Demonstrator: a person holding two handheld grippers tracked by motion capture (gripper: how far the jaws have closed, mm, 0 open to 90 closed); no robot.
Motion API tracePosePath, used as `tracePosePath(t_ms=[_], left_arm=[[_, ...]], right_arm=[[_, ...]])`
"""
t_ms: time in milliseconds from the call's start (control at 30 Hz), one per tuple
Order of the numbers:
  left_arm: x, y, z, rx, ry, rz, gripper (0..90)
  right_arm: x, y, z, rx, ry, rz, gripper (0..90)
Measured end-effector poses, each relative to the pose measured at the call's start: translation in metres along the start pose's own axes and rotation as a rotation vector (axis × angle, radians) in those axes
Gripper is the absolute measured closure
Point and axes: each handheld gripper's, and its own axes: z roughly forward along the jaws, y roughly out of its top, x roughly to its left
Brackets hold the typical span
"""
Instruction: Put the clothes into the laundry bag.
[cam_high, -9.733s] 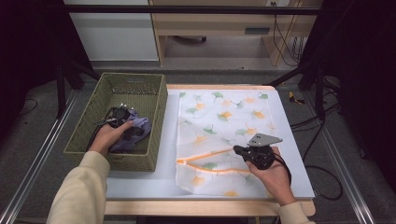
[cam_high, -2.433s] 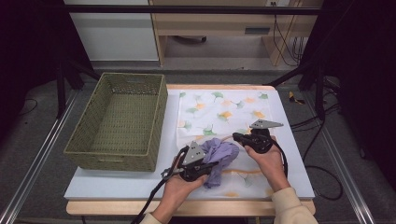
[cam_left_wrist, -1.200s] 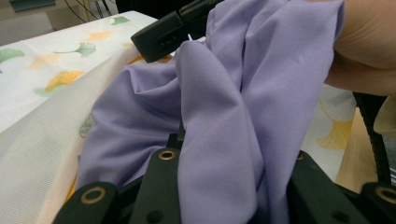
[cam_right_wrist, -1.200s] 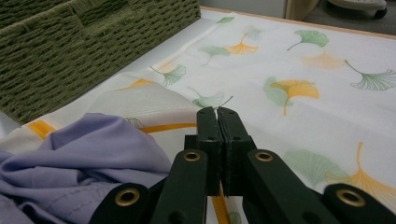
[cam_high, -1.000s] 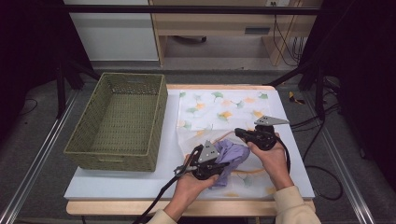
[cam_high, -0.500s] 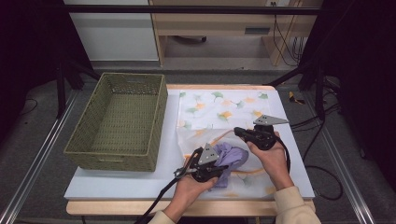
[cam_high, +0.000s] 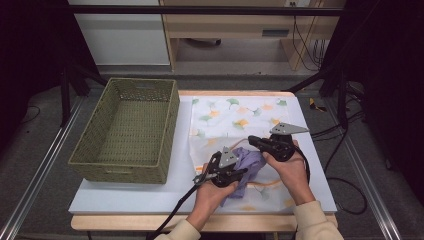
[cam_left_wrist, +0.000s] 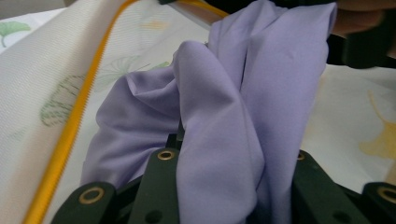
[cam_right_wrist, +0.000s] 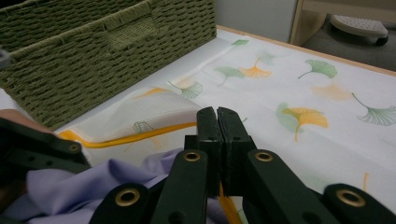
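Note:
A lilac cloth (cam_high: 251, 161) hangs bunched between the jaws of my left gripper (cam_high: 246, 170), which is shut on it. In the left gripper view the cloth (cam_left_wrist: 219, 116) drapes over both jaws. It lies at the orange-edged mouth (cam_left_wrist: 74, 126) of a white mesh bag (cam_high: 235, 115) printed with ginkgo leaves. My right gripper (cam_high: 251, 140) is shut on that orange edge (cam_right_wrist: 140, 136) and holds it up just behind the cloth (cam_right_wrist: 60, 191). I cannot tell whether the cloth is inside the bag.
A green woven basket (cam_high: 167, 130) stands on the left of the table, close beside the bag (cam_right_wrist: 303, 93). Its wall (cam_right_wrist: 93, 60) rises just past the bag's lifted flap. The table's front edge runs under both forearms.
The left gripper has brought the lilac cloth from the basket over to the bag, beside the right gripper. Over the last second both hands have barely moved.

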Motion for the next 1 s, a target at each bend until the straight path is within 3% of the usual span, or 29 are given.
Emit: tracePosePath(t_ms=[167,267,500,767,1000], left_arm=[[0.008,0.002,0.008,-0.025,0.055,-0.018,70.7],[0.011,-0.002,0.015,-0.007,0.096,0.007,70.7],[0.014,-0.006,0.019,-0.022,0.104,-0.016,68.0],[0.01,-0.004,0.007,-0.085,0.11,-0.012,37.2],[0.007,-0.007,-0.008,-0.105,0.092,-0.005,25.5]], right_arm=[[0.004,0.004,-0.002,-0.01,0.004,-0.011,88.9],[0.006,0.006,-0.003,-0.014,0.008,-0.021,88.9],[0.008,0.005,-0.004,-0.006,0.006,-0.031,88.8],[0.009,0.0,-0.004,0.006,0.009,-0.027,88.9],[0.01,-0.001,-0.003,0.011,0.015,-0.026,88.8]])
